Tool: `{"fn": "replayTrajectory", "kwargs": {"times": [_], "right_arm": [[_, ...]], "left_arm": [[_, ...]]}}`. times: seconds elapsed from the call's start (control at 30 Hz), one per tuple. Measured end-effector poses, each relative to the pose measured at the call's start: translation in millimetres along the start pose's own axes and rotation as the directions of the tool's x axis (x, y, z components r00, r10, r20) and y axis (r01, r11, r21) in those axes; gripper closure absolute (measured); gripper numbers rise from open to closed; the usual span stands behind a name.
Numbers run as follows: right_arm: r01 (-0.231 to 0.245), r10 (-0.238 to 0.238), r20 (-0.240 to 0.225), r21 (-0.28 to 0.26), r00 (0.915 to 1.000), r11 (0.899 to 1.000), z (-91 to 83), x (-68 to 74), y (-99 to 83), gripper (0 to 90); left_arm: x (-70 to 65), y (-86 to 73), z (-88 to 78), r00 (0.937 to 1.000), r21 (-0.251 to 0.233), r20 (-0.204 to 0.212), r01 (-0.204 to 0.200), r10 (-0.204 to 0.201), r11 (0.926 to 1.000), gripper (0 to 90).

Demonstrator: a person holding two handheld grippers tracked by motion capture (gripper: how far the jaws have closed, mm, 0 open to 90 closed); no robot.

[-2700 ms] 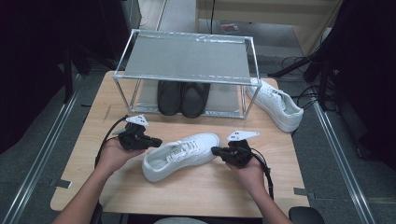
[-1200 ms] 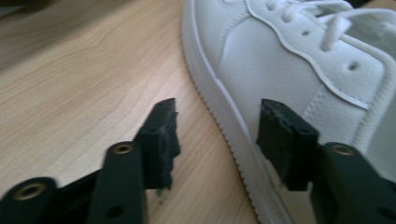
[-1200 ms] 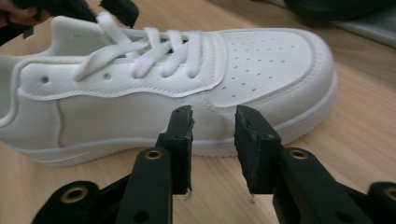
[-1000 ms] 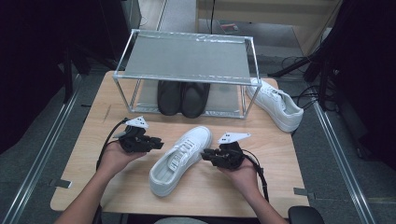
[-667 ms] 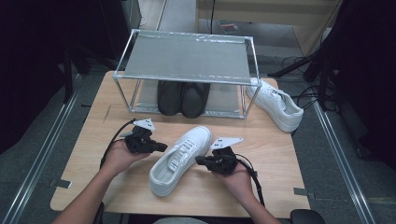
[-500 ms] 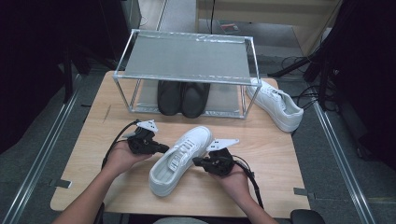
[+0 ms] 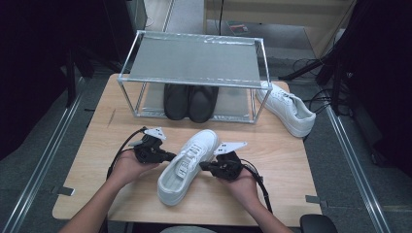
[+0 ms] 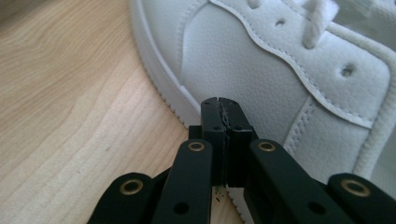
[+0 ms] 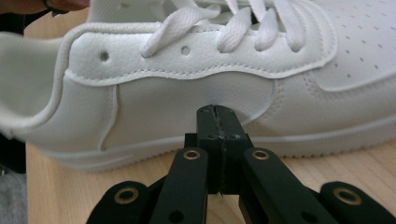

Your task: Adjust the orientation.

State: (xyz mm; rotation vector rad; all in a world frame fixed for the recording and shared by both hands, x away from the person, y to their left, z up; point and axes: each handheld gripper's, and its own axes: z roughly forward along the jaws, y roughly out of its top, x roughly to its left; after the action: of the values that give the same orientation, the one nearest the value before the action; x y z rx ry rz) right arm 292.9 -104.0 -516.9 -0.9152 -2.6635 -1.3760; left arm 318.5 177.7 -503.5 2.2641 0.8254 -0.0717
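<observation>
Now both tools have their jaws pressed fully together, holding nothing; the jaws have just been closing, with nothing between them. The left gripper (image 7: 167, 156) has its tip against one side of the white sneaker (image 7: 187, 164), and the right gripper (image 7: 206, 166) meets the opposite side, so the shoe sits squeezed between them near the bench's (image 7: 282, 160) front edge. Compared with the earliest frame, the sneaker has swung from lying across the bench to pointing diagonally toward the wire rack (image 7: 194, 63). No brand or writing can be read on it.
</observation>
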Motion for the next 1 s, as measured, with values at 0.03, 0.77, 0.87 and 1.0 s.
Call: {"fn": "replayTrajectory", "kwargs": {"times": [0.03,0.77,0.87,1.0], "right_arm": [[-0.005,0.005,0.001,0.001,1.0000,1.000,-0.2,-1.4,0.5,90.0],[-0.007,0.007,0.038,-0.001,0.9993,1.000,3.9,-15.5,10.6,89.5],[-0.012,0.012,0.036,0.002,0.9993,1.000,3.7,-17.5,11.5,89.2],[-0.017,0.017,0.041,0.008,0.9990,1.000,1.1,-19.0,11.8,83.9]], "left_arm": [[-0.5,-0.7,-0.1,1.0000,0.002,0.004,-0.004,0.004,1.0000,90.0],[-17.6,-8.5,-0.5,0.9997,-0.011,-0.009,0.021,-0.022,0.9997,89.4],[-16.9,-9.3,-0.4,0.9996,-0.016,-0.009,0.025,-0.026,0.9996,87.3],[-12.9,-10.8,-2.8,0.9988,-0.031,-0.017,0.046,-0.047,0.9984,76.1]]}}
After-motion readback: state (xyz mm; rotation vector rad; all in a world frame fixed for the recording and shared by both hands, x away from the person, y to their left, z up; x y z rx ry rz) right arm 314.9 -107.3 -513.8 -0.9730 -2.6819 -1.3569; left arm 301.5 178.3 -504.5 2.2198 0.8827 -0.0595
